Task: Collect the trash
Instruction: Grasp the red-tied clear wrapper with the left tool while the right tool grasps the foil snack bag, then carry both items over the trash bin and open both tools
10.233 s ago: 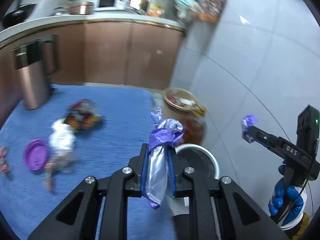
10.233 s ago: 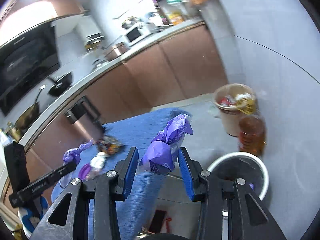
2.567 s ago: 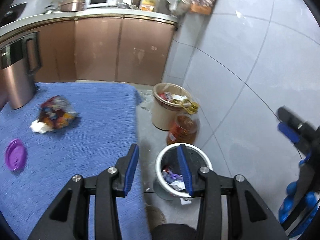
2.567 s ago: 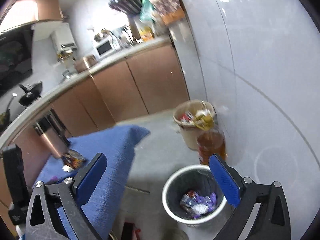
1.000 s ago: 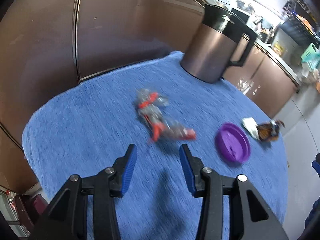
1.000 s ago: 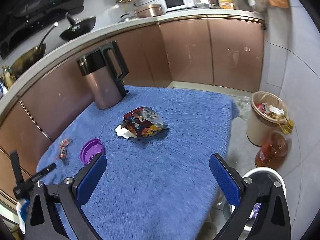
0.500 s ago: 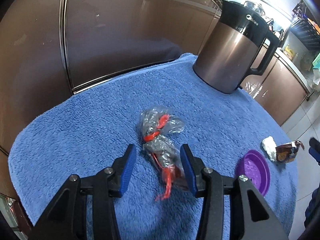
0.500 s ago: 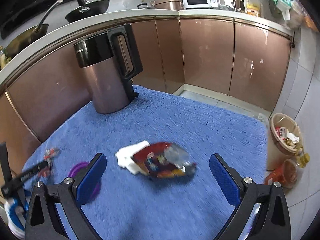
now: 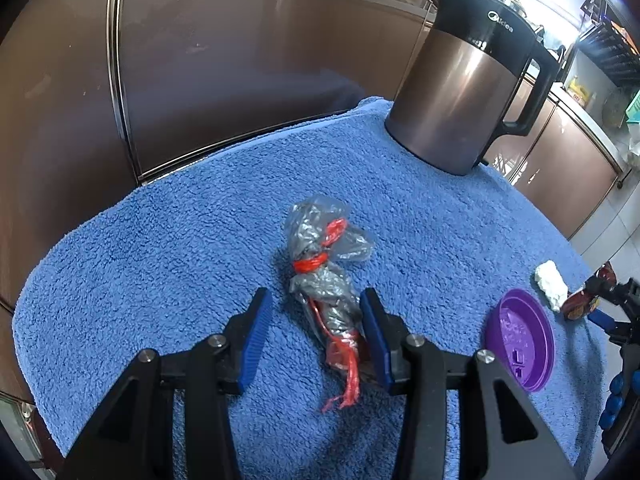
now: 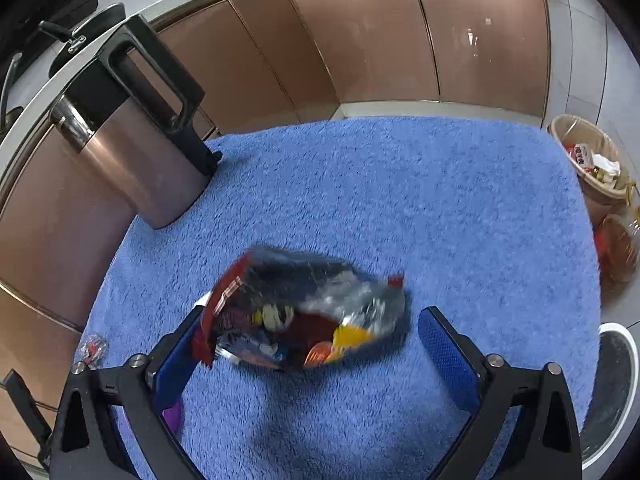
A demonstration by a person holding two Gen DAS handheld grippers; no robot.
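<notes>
L gripper (image 9: 316, 340): jaws apart, set astride the clear bag w/ red ties (image 9: 326, 280), not yet pinched; bag lies on the blue-towelled counter (image 9: 160, 248), in front of the kettle (image 9: 464, 92), marked "Midea". R gripper (image 10: 304, 356): jaws wide, just been closing around the snack wrapper (image 10: 304, 316), right of kettle; print blurred, unreadable.

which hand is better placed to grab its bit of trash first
Left. The left tongs already straddle the clear red-tied bag, one pad nearly against it. The right tongs have just been closing around the snack wrapper, but a clear gap remains on one side and the view is blurred.
</notes>
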